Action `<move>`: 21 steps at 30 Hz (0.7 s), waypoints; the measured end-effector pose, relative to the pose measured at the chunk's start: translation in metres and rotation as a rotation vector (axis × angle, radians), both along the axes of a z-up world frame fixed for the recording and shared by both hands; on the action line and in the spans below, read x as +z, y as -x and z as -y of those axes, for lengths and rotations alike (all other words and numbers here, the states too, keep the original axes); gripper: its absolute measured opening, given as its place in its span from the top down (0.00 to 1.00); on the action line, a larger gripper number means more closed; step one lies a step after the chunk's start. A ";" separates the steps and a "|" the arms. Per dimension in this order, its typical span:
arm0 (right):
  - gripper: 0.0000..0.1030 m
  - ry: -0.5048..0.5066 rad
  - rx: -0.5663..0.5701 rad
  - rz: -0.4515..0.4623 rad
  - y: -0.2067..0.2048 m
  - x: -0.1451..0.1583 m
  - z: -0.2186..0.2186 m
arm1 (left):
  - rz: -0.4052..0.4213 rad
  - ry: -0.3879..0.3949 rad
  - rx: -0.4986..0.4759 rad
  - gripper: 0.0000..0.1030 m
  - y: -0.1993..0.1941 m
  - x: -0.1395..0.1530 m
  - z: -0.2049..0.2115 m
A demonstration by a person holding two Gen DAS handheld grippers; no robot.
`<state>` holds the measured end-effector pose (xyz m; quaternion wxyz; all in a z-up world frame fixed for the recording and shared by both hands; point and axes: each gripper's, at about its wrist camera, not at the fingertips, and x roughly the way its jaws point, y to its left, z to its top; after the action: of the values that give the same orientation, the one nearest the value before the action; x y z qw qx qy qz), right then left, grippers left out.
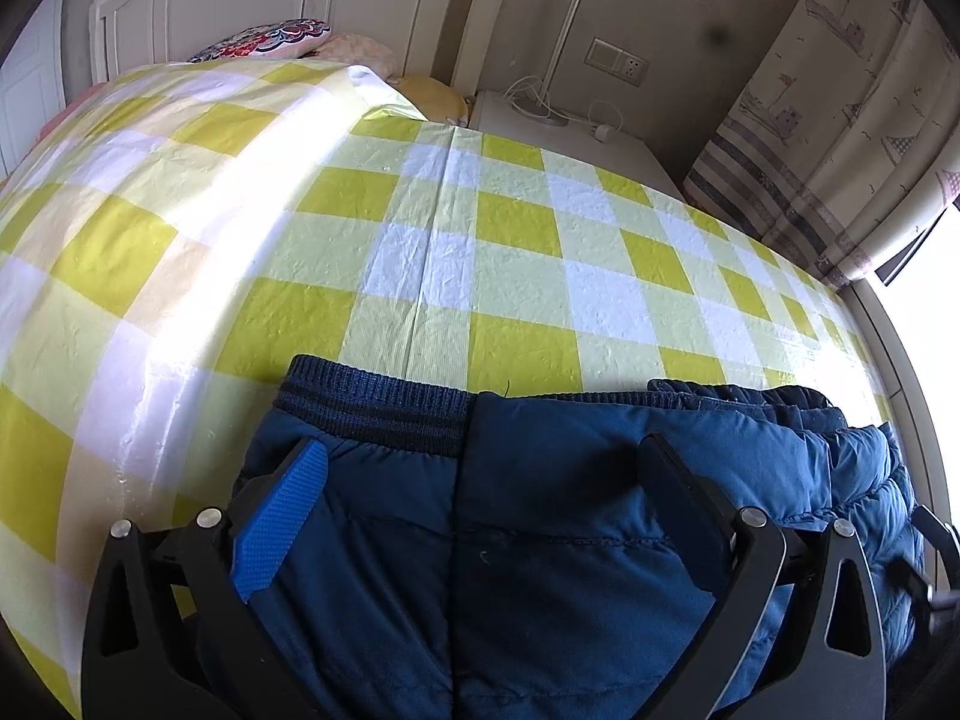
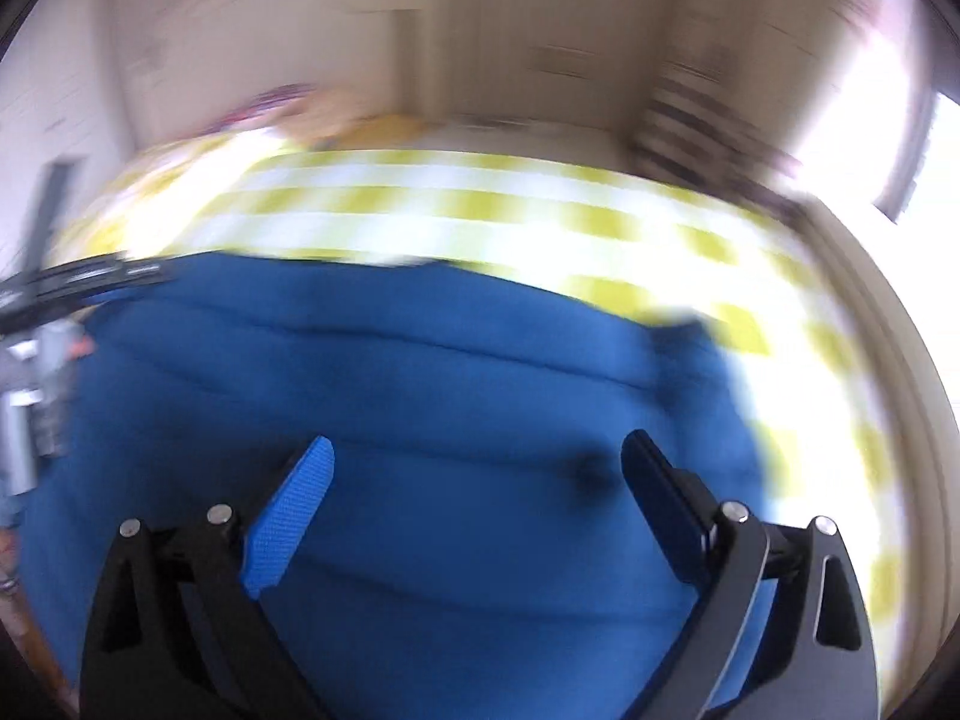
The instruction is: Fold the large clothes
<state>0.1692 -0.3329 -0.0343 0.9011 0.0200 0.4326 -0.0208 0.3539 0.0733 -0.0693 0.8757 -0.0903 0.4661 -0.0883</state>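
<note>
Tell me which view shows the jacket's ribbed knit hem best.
The left wrist view: the ribbed knit hem is sharp along the blue jacket edge. The right wrist view is motion-blurred, showing only smeared blue fabric, no rib visible.

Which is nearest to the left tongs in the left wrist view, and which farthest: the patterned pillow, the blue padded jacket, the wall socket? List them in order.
1. The blue padded jacket, directly under the left tongs, at the bottom of the view.
2. The patterned pillow, at the head of the bed, upper left.
3. The wall socket, on the wall beyond the bed, upper right.
</note>
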 end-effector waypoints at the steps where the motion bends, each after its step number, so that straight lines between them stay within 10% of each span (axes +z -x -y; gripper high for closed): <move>1: 0.07 -0.053 -0.040 -0.008 0.001 -0.006 0.022 | 0.000 0.000 0.000 0.04 0.000 0.000 0.000; 5: 0.06 -0.249 -0.060 -0.051 -0.004 -0.027 0.056 | -0.005 -0.023 0.000 0.04 -0.001 0.000 0.002; 10: 0.07 -0.125 -0.046 0.026 0.014 -0.001 0.034 | -0.013 -0.091 0.056 0.04 0.015 0.013 0.003; 16: 0.06 -0.041 0.220 0.093 0.043 0.038 -0.044 | 0.222 -0.093 -0.081 0.04 0.119 0.071 0.040; 21: 0.02 0.125 0.398 -0.008 0.042 -0.007 -0.116 | 0.137 -0.325 -0.234 0.04 0.152 0.016 0.106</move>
<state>0.1273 -0.2165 -0.0414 0.8852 -0.1218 0.4296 0.1306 0.2019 -0.0323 -0.0533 0.8922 0.1128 0.4208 -0.1190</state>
